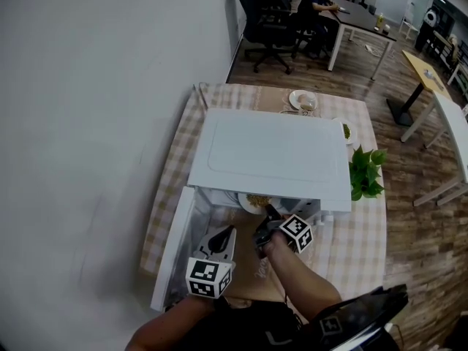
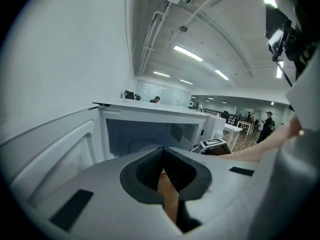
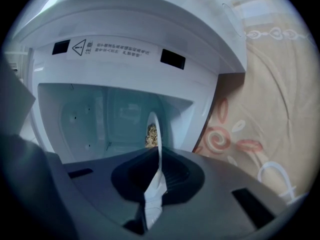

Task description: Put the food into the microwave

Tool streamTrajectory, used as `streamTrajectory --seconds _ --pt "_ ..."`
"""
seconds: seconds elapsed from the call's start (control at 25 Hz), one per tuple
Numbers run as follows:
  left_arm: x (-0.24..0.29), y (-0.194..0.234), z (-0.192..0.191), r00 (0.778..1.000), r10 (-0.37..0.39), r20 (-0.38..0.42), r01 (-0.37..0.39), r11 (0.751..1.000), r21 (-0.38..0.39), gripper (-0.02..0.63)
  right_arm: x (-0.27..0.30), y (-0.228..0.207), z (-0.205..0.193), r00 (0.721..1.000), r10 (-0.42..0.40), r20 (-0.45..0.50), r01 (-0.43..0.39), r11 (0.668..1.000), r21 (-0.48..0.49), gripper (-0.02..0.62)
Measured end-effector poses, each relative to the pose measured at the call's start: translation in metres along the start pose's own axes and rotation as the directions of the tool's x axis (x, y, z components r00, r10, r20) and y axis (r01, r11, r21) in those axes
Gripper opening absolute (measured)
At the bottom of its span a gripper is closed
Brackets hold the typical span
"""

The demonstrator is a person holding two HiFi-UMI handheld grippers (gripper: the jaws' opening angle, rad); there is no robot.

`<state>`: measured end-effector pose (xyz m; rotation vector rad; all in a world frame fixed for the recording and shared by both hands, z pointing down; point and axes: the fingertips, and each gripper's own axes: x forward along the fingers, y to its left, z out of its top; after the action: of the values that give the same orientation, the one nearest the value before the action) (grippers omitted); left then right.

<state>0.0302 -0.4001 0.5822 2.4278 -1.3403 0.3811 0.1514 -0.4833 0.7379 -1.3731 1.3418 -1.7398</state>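
A white microwave [image 1: 270, 156] stands on the checked tablecloth with its door [image 1: 172, 248] swung open to the left. My right gripper [image 1: 269, 214] is shut on the rim of a white plate [image 1: 252, 202] of food and holds it at the mouth of the cavity. In the right gripper view the plate [image 3: 156, 134] stands edge-on between the jaws, with the food [image 3: 151, 133] showing beyond, inside the cavity [image 3: 115, 114]. My left gripper [image 1: 223, 236] hangs shut and empty beside the door. Seen from the left gripper view, its shut jaws [image 2: 162, 166] face the open cavity [image 2: 145, 134].
Behind the microwave lies a second plate [image 1: 303, 99], and a third [image 1: 346, 131] lies at its right side. A green plant [image 1: 364, 172] stands at the right front corner. A white wall runs along the left. A person sits at a desk far back.
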Motion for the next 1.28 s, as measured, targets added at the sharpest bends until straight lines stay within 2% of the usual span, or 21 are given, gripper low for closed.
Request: streamTrajectory --seconds 0.16,0.28,0.4,0.48,0.76,0.88,0.96,1.0,1.12,1.2,1.28 --pt "-0.009 0.002 0.006 0.999 0.021 0.024 -0.022 0.999 0.038 0.009 0.005 0.001 0.005 1.0 -0.021 0.013 0.022 0.999 -0.023 0.018" --pt "-0.015 0.003 0.007 0.999 0.023 0.032 -0.024 0.999 0.034 0.009 0.005 0.004 0.006 1.0 -0.008 0.016 0.009 0.998 -0.055 0.02" --pt "-0.02 0.005 0.006 0.999 0.036 0.032 -0.037 0.998 0.043 0.008 0.002 0.01 0.002 1.0 0.015 -0.009 -0.016 0.997 -0.074 0.113" --pt "-0.024 0.006 0.005 0.998 0.048 0.031 -0.049 0.998 0.048 0.008 0.0 0.01 -0.001 0.999 0.022 -0.023 -0.024 0.995 -0.092 0.133" --pt "-0.035 0.0 0.005 0.999 0.024 0.046 -0.027 0.998 0.048 0.008 -0.021 0.004 -0.011 0.998 0.015 -0.054 -0.025 0.983 -0.18 0.14" --pt "-0.037 -0.001 0.005 0.998 0.02 0.052 -0.022 0.999 0.045 0.008 -0.033 0.006 -0.021 0.995 0.015 -0.096 -0.043 0.956 -0.291 0.11" --pt "-0.038 -0.001 0.005 0.998 0.02 0.058 -0.023 0.999 0.042 0.008 -0.038 0.007 -0.026 0.993 0.001 -0.117 -0.049 0.913 -0.405 0.05" --pt "-0.038 -0.001 0.005 0.998 0.021 0.059 -0.023 0.999 0.042 0.008 -0.039 0.008 -0.028 0.992 -0.009 -0.129 -0.053 0.881 -0.47 0.025" --pt "-0.04 -0.003 0.005 0.998 0.016 0.06 -0.019 0.999 0.044 0.008 -0.036 0.008 -0.031 0.987 -0.058 -0.151 -0.06 0.736 -0.674 0.017" --pt "-0.04 -0.005 0.005 0.998 0.013 0.058 -0.015 0.999 0.049 0.008 -0.033 0.008 -0.031 0.984 -0.086 -0.157 -0.066 0.638 -0.767 0.015" --pt "-0.04 -0.006 0.004 0.998 0.011 0.054 -0.014 0.999 0.05 0.008 -0.027 0.009 -0.031 0.981 -0.109 -0.162 -0.075 0.555 -0.828 0.014"
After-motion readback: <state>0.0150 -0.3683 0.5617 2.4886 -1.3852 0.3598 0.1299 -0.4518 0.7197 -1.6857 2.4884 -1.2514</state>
